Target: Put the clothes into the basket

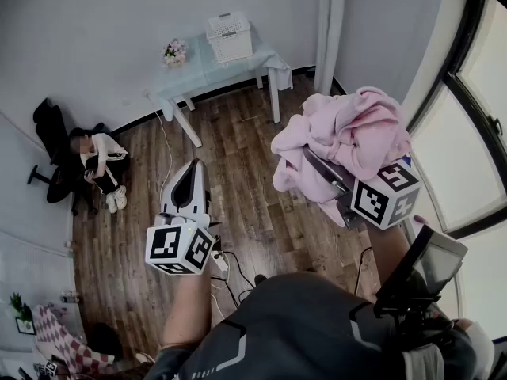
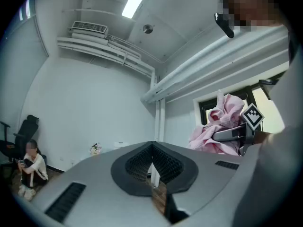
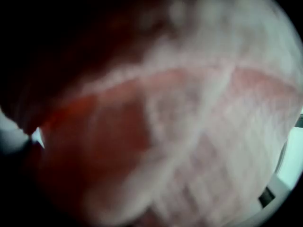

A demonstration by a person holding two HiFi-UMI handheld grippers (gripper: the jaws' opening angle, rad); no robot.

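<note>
A pink garment is bunched over my right gripper and hangs off it, held up in the air at the right. Its jaws stand wide and their tips are buried in the cloth. In the right gripper view the pink garment covers almost the whole lens. My left gripper is shut and empty, raised above the wooden floor at the left. The left gripper view has its closed tips in front and the pink garment far right. The white basket sits on a pale table at the back wall.
A small bunch of flowers stands on the table beside the basket. A person sits on the floor by a black chair at the left. A power strip with cables lies near my feet. Windows line the right.
</note>
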